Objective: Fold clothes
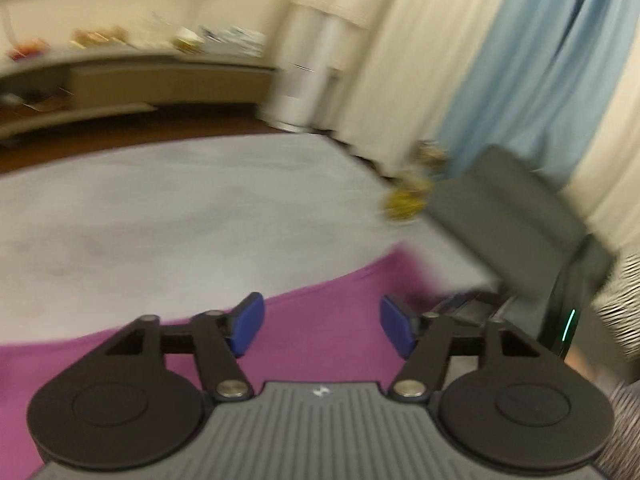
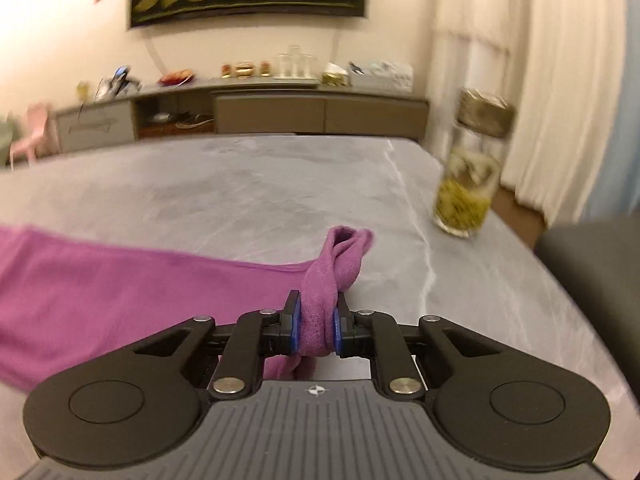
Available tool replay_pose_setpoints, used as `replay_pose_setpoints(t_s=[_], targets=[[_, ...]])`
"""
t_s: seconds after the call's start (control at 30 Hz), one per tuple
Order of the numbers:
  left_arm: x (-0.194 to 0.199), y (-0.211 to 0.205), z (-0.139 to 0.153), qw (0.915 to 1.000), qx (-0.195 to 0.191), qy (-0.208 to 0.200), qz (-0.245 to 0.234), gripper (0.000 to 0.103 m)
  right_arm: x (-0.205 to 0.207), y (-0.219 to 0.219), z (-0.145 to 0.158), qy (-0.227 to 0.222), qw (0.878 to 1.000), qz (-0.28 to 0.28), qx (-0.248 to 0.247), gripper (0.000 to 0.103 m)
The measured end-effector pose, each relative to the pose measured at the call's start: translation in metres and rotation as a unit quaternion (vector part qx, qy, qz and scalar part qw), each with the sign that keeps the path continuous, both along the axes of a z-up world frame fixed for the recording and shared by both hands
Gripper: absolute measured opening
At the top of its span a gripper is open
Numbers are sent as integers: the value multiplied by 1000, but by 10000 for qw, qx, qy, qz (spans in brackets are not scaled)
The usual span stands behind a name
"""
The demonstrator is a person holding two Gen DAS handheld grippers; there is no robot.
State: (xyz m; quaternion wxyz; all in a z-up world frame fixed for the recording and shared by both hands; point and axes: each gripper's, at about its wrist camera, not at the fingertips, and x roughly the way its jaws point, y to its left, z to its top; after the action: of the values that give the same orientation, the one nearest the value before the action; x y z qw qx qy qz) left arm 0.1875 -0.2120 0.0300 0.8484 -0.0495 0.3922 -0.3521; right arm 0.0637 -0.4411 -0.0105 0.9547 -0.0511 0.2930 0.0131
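Note:
A purple garment [image 2: 120, 292] lies spread on the grey marble table [image 2: 248, 184]. My right gripper [image 2: 316, 326] is shut on a bunched, twisted end of the garment, which sticks up between the blue pads [image 2: 294, 324]. In the left wrist view the same purple garment [image 1: 320, 336] lies under my left gripper [image 1: 322, 326], which is open with its blue pads [image 1: 248, 324] wide apart just above the cloth. The left view is blurred by motion.
A glass jar [image 2: 470, 184] with yellow-green contents stands near the table's right edge; it also shows blurred in the left wrist view [image 1: 408, 196]. A dark grey chair [image 1: 516, 216] stands at the right. A sideboard [image 2: 280, 112] and curtains [image 2: 560, 80] are behind.

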Motion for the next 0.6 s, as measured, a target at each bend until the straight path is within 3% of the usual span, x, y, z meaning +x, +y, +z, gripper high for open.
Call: replay_pose_setpoints(t_s=[0.07, 0.23, 0.27, 0.3, 0.33, 0.37, 0.47, 0.5, 0.6], targets=[[18, -52, -16, 9992, 95, 231, -302, 78, -6, 15, -1, -95, 9994, 242, -233, 16], [50, -129, -63, 9959, 521, 594, -451, 73, -15, 31, 0, -264, 9955, 761, -503, 16], [54, -131, -70, 9960, 519, 632, -369, 57, -18, 31, 1, -294, 9946, 861, -493, 16], [56, -129, -74, 9962, 473, 668, -307, 22, -20, 31, 1, -326, 9938, 968, -438, 16], [56, -125, -77, 9963, 417, 703, -250, 13, -23, 30, 2, -359, 9929, 1075, -373, 16], [53, -117, -77, 9968, 346, 697, -182, 14, -24, 28, 3, -370, 9917, 1200, -292, 17], [36, -80, -73, 9981, 179, 583, 49, 14, -25, 17, 10, -230, 9862, 1605, 337, 30], [34, -66, -74, 9979, 108, 609, 169, 14, -25, 12, 14, -196, 9825, 1723, 682, 42], [32, -25, -85, 9963, 183, 685, 485, 14, -23, -4, 27, -59, 9590, 2081, 1923, 44]])
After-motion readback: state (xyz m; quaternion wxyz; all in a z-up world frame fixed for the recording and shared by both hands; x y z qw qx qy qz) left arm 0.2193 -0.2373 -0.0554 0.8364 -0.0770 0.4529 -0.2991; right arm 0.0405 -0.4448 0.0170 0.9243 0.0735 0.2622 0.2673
